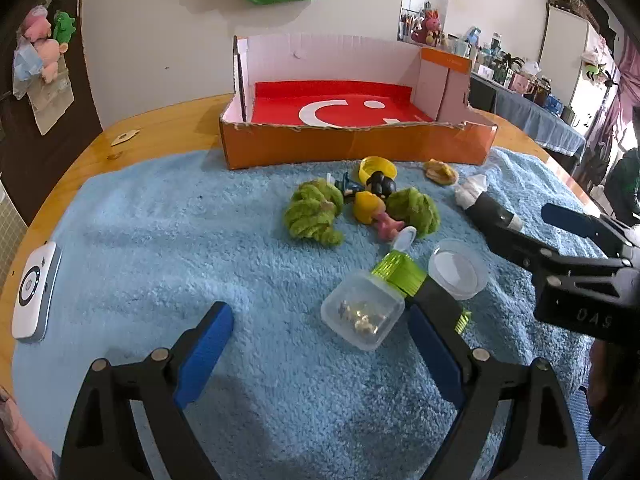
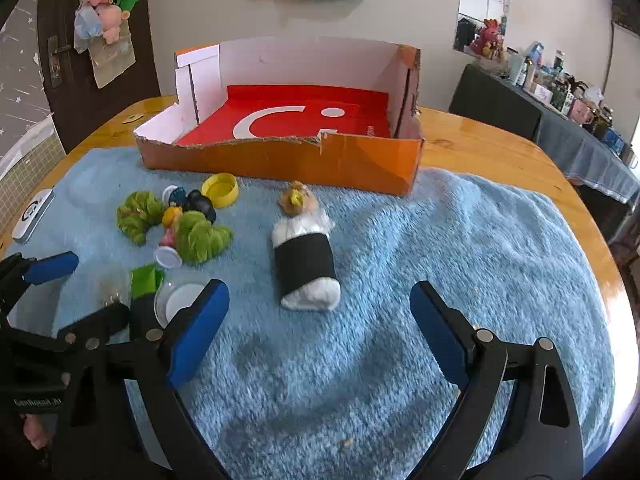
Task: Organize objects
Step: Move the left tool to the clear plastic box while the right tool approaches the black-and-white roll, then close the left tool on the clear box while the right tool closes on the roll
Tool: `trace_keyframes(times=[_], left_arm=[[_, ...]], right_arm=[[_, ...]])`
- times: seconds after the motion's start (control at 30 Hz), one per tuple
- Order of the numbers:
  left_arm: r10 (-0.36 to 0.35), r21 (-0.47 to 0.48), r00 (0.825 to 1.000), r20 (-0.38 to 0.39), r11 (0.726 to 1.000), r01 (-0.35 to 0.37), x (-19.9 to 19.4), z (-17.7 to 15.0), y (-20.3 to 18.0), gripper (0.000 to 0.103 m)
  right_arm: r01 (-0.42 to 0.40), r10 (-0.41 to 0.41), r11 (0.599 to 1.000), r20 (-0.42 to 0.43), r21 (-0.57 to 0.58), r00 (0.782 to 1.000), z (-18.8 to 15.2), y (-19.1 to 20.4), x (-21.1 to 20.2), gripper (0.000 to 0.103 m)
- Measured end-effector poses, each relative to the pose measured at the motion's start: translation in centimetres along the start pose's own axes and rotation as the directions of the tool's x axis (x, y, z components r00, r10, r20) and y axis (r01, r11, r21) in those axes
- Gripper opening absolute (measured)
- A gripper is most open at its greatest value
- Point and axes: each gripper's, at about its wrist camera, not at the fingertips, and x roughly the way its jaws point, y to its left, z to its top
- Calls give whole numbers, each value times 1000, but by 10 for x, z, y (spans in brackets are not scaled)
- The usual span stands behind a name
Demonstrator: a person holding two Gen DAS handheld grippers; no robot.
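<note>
An orange cardboard box (image 1: 352, 146) with a red floor stands at the back of the blue towel; it also shows in the right wrist view (image 2: 280, 156). My left gripper (image 1: 320, 348) is open, with a clear jar with a green lid (image 1: 366, 308) lying just ahead between its fingers. My right gripper (image 2: 320, 328) is open and empty, just behind a black-and-white rolled cloth (image 2: 306, 266). Two green fuzzy toys (image 1: 316, 214), small figures (image 1: 372, 204), a yellow cap (image 1: 376, 168) and a clear round lid (image 1: 458, 268) lie in a cluster.
A white device (image 1: 34, 292) lies at the towel's left edge. A small tan toy (image 2: 296, 198) sits in front of the box. The round wooden table (image 2: 500, 152) shows around the towel. A cluttered side table (image 2: 580, 120) stands at the far right.
</note>
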Motion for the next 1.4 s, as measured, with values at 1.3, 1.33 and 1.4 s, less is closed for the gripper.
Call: trace_keyframes(times=[1.3, 1.33, 1.4], left_arm=[[55, -89, 998, 3, 994, -55, -10, 8, -5, 40], [60, -92, 998, 6, 994, -59, -12, 9, -6, 40], [64, -89, 998, 16, 994, -62, -15, 12, -6, 40]], right_arm=[[-128, 130, 989, -22, 68, 991, 8, -9, -7, 33], [-130, 132, 989, -18, 68, 991, 9, -8, -9, 33], [-137, 138, 988, -8, 68, 990, 10, -7, -14, 33]])
